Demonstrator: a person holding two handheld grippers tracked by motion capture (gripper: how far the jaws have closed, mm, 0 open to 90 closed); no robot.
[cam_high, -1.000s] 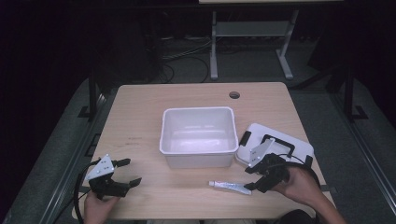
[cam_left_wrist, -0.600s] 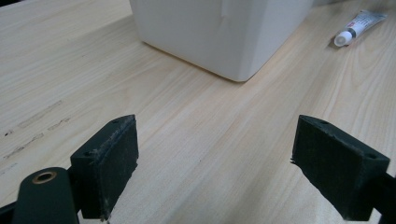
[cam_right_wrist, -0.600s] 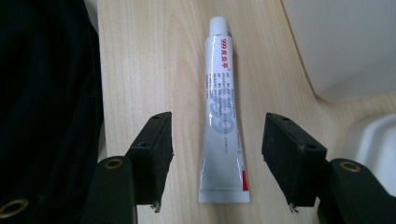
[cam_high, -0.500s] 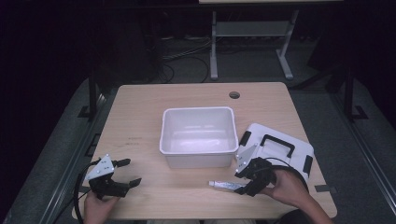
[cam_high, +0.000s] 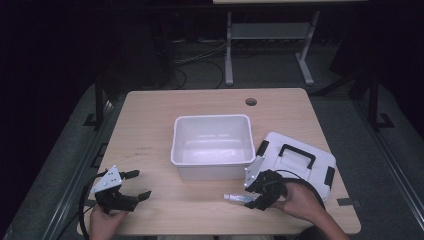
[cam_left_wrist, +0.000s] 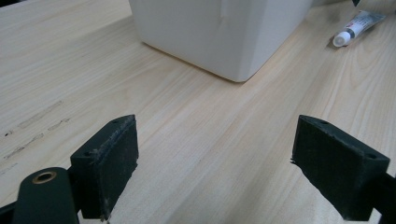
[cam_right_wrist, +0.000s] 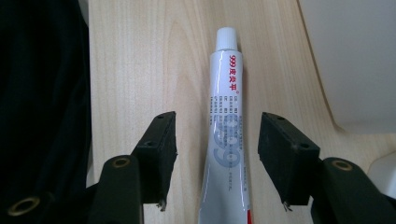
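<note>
Right gripper astride the tube, jaws just closing, not yet touching; the tube's cap points to twelve o'clock.

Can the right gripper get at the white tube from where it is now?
Probably yes: the right gripper has been closing, its jaws either side of the tube lying flat on the table, pads not yet touching, nothing between.

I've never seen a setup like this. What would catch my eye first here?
Probably the white bin in the middle of the wooden table, its lid lying to its right. In front of it, the right gripper straddles a small white tube, jaws just closing but not yet touching.
</note>
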